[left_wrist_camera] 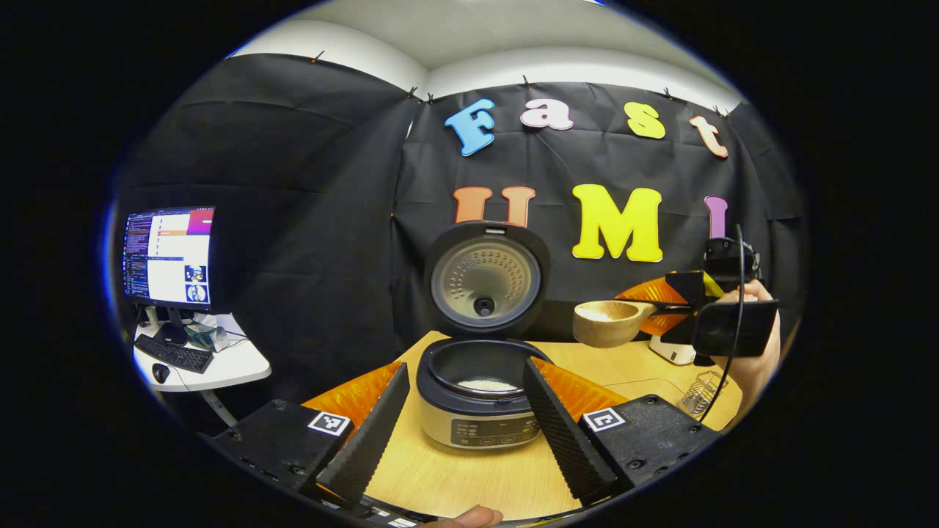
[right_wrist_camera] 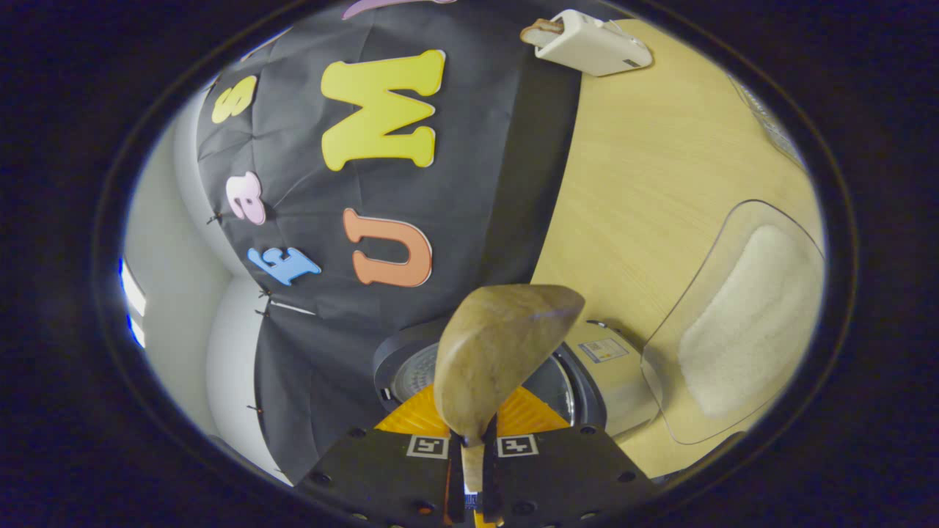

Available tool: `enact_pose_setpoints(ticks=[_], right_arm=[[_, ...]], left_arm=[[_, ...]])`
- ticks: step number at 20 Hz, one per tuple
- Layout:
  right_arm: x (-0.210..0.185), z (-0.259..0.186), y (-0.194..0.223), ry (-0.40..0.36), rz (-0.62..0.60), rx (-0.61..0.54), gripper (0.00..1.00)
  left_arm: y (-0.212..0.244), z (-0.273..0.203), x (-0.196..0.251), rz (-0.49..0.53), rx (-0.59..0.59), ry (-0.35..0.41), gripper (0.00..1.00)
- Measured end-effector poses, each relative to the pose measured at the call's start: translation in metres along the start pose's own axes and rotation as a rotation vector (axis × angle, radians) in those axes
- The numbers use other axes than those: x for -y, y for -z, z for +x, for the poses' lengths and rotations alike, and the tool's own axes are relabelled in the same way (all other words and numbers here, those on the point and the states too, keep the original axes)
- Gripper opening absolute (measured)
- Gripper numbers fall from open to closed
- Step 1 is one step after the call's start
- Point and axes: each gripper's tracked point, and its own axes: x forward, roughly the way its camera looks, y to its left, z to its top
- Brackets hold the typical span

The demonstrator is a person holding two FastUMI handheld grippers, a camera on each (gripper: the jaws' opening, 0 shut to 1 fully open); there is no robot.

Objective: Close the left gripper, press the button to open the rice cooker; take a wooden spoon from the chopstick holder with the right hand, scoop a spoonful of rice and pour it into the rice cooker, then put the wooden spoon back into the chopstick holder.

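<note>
The rice cooker (left_wrist_camera: 477, 389) is standing open at the centre of the left gripper view, lid (left_wrist_camera: 486, 277) tipped up and a little white rice lying in the pot. The left tongs (left_wrist_camera: 458, 422) are gaping wide, holding nothing, one finger either side of the cooker. Over at the right of that view the right tongs (left_wrist_camera: 678, 308) are pinching the handle of the wooden spoon (left_wrist_camera: 612, 321), bowl level and off to the cooker's right, well above the tabletop (left_wrist_camera: 469, 477). I cannot tell whether rice is sitting in that bowl.

In the right gripper view the spoon is rising from the bottom centre with the rice tub (right_wrist_camera: 741, 323) at the right. The chopstick holder (left_wrist_camera: 700, 394) is waiting at the lower right of the left gripper view.

The danger I'm seeing: that thin handle is being gripped at its far end, so it could be twisting between the fingers and shedding grains short of the pot. Swinging across, the bowl could also be clipping the raised lid.
</note>
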Motion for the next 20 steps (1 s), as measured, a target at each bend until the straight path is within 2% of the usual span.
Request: enact_pose_setpoints(ticks=[3, 7, 8, 9, 12, 15, 20], right_arm=[[-0.009, 0.021, 0.023, 0.025, -0.073, -0.016, 0.09], [-0.006, 0.06, 0.032, 0.08, -0.153, -0.004, 0.09], [-0.003, 0.069, 0.034, 0.102, -0.174, 0.004, 0.09], [0.003, 0.079, 0.036, 0.131, -0.198, 0.003, 0.09], [0.019, 0.099, 0.039, 0.221, -0.299, 0.004, 0.07], [0.035, 0.11, 0.037, 0.326, -0.453, 0.013, 0.1], [0.033, 0.114, 0.025, 0.406, -0.676, 0.065, 0.07]], left_arm=[[0.007, 0.006, -0.021, -0.042, -0.03, -0.052, 0.99], [0.014, 0.01, -0.043, -0.03, -0.053, -0.111, 1.0], [0.015, 0.009, -0.043, -0.031, -0.058, -0.104, 0.96], [0.014, 0.008, -0.04, -0.032, -0.051, -0.095, 1.0], [0.007, 0.005, -0.039, -0.026, -0.021, -0.08, 0.96], [0.008, 0.006, -0.036, -0.015, -0.018, -0.066, 0.96], [0.009, 0.006, -0.036, 0.006, -0.023, -0.076, 0.96]])
